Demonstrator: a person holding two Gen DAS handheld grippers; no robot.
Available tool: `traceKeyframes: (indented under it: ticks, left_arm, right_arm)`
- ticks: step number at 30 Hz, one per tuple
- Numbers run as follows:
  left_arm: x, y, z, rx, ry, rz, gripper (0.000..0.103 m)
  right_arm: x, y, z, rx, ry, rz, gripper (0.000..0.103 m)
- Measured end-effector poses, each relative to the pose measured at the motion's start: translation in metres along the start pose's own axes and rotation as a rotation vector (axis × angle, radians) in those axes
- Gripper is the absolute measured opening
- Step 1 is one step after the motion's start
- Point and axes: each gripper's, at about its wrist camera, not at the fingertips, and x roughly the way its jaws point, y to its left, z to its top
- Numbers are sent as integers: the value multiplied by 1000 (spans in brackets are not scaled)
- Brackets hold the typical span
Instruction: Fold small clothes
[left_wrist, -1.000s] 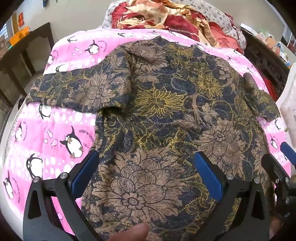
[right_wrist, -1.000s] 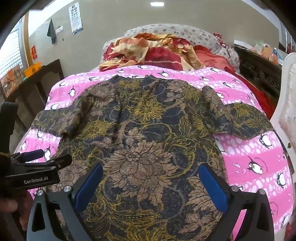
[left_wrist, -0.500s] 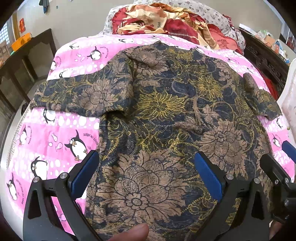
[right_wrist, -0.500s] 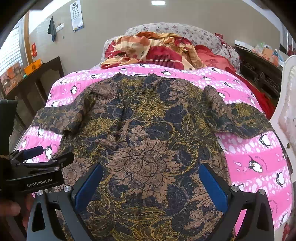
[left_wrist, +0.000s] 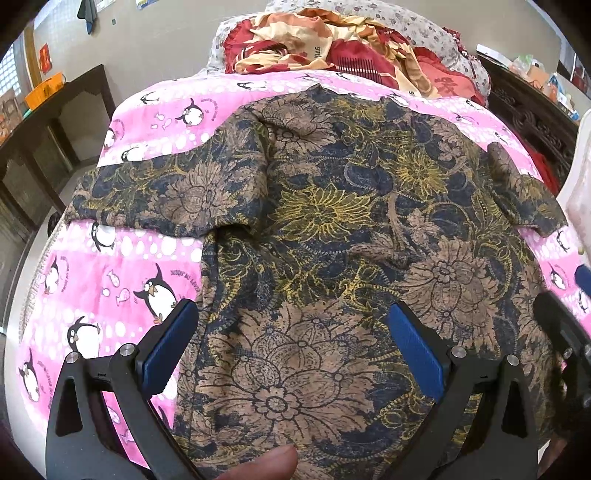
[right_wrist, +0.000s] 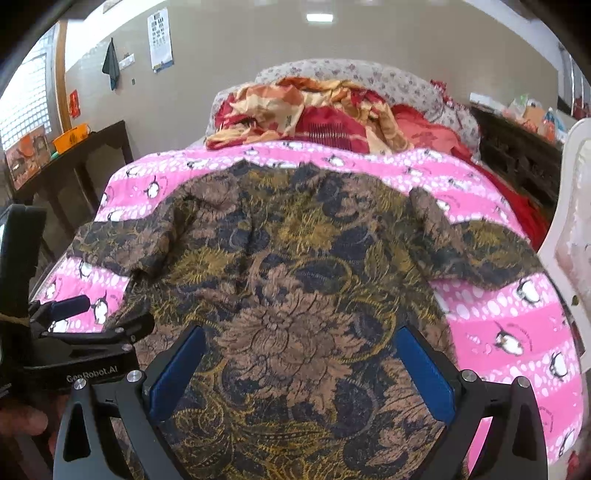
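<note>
Currently both my left gripper (left_wrist: 291, 343) and right gripper (right_wrist: 301, 365) hang spread, empty, above the floral shirt's (left_wrist: 332, 229) hem. Shirt lies flat on the penguin blanket (left_wrist: 110, 280), collar away from me, long axis hem-to-collar. Risk, I judge: pinching blanket with cloth, skewing the fold.

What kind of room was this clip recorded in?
Most likely a home bedroom: a floral shirt lies spread on a bed's pink penguin quilt, with heaped bedding behind and dark wooden furniture alongside.
</note>
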Motion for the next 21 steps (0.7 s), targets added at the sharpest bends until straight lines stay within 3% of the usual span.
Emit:
traceKeyframes:
  ticks: [8, 12, 16, 21]
  left_arm:
    - [10, -2, -2, 9, 3, 11, 103]
    - [24, 7, 3, 9, -20, 58, 103]
    - [36, 17, 7, 12, -47, 75, 103]
    - [65, 21, 8, 17, -35, 7, 103]
  right_arm:
    - [3, -1, 2, -2, -33, -72, 103]
    - [23, -7, 5, 53, 74, -93, 103]
    - [30, -7, 6, 66, 105, -151, 103]
    - [40, -9, 6, 97, 143, -171, 103]
